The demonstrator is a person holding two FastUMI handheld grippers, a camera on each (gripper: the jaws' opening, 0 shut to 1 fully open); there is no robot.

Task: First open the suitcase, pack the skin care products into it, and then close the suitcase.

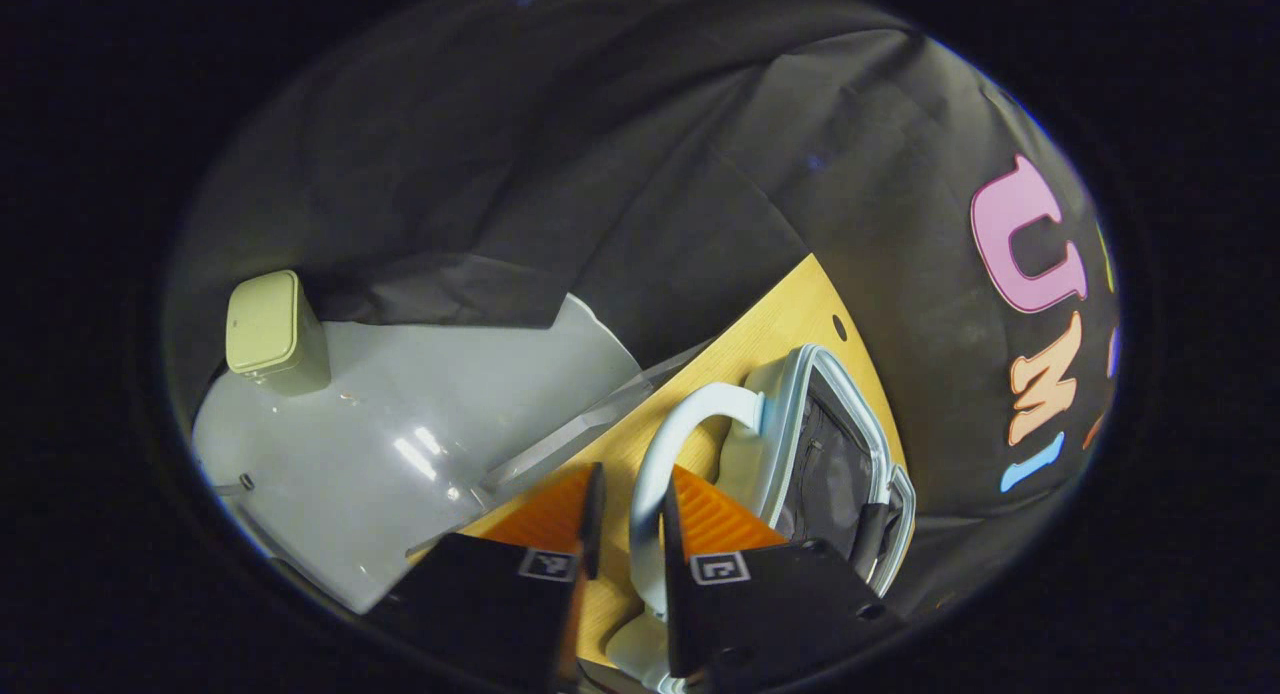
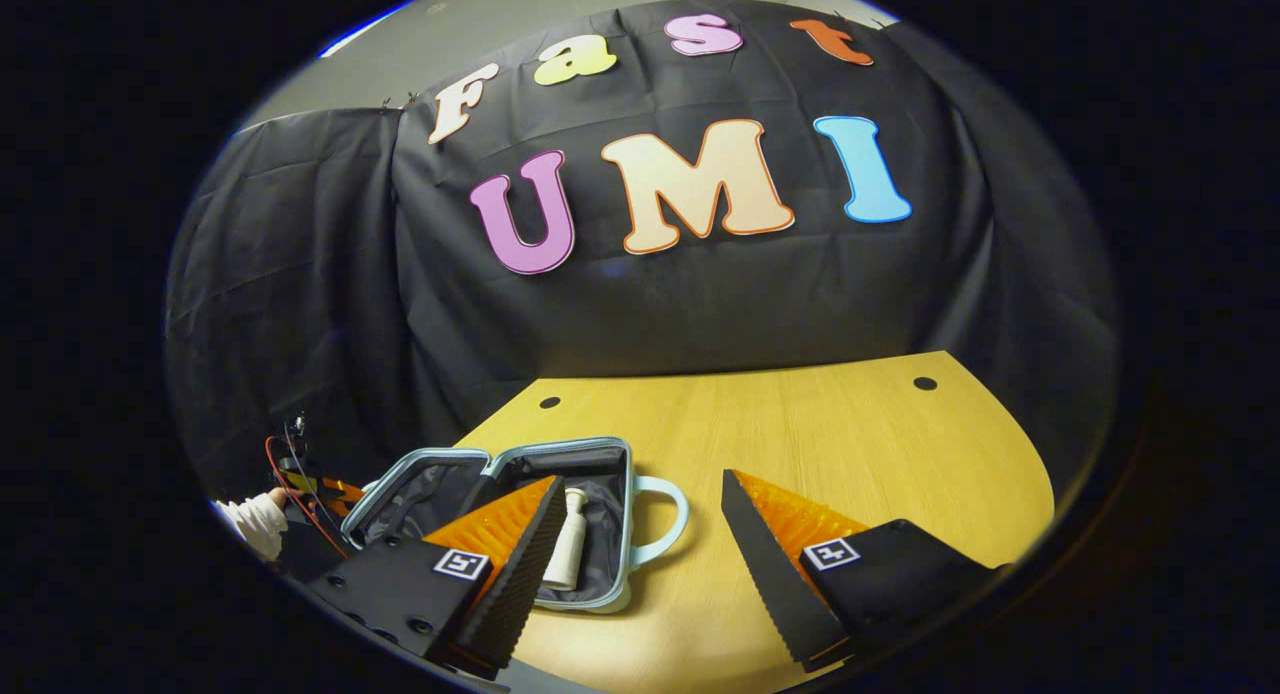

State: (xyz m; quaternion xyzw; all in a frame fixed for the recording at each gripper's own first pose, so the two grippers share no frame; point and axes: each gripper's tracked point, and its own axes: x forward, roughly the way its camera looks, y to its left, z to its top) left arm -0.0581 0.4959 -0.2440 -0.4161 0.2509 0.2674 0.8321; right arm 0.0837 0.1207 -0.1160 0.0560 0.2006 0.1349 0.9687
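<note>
Left gripper: we see it low over the wooden surface, camera rolled so the surface runs diagonally. Jaws narrow, closed around the pale blue handle of the suitcase; both orange-backed fingers sit tight against the handle bar, one each side

In the left gripper view the suitcase is just ahead and to the right of the fingers, dark lining visible inside its light rim. Past the surface's edge there's a glossy grey floor with a pale green bin standing on it, well apart from the suitcase

Right gripper: we see it hovering low over the surface, level, pointing at the booth wall. Jaws wide, nothing between them

In the right gripper view the suitcase lies open flat near the surface's left edge, handle pointing toward the middle. A white bottle lies in the compartment nearest the handle; the left finger of this gripper overlaps the case in the picture, so we cannot tell whether it touches

A hand in a white sleeve shows at the far left beside red wires, off the surface

Room: to the right of the suitcase the surface is bare wood out to its curved edge
</note>
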